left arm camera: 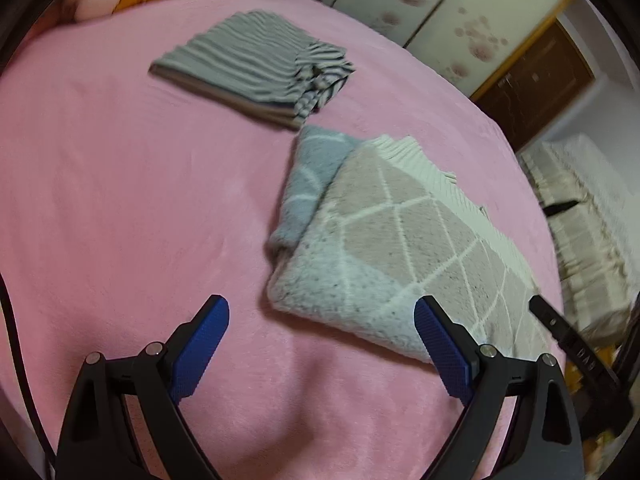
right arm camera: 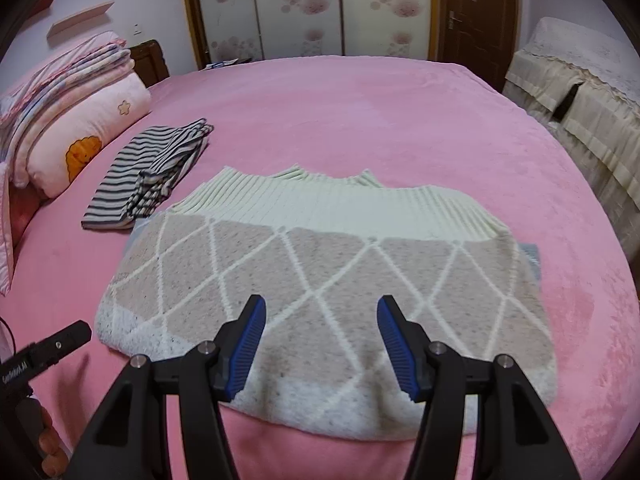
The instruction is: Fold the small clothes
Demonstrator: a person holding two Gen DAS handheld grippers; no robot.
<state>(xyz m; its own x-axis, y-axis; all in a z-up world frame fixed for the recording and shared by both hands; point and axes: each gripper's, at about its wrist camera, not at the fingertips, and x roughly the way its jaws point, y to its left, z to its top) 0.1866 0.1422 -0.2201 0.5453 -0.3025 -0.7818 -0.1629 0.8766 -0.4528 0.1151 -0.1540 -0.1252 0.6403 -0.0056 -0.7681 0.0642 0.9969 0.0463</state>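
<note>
Pink bed [right arm camera: 360,120]: diamond-pattern sweater [right arm camera: 320,280] folded near front edge, striped garment [right arm camera: 148,172] beyond. Left gripper [left arm camera: 320,344] wide, right gripper [right arm camera: 320,344] half-spread, both empty. Knit looks soft, thick, floppy; pinch at corners.

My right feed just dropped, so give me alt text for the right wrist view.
A folded diamond-pattern sweater lies on the pink bed, with the open right tool poised above its near edge. A folded striped garment sits beyond to the left, beside pillows.
</note>
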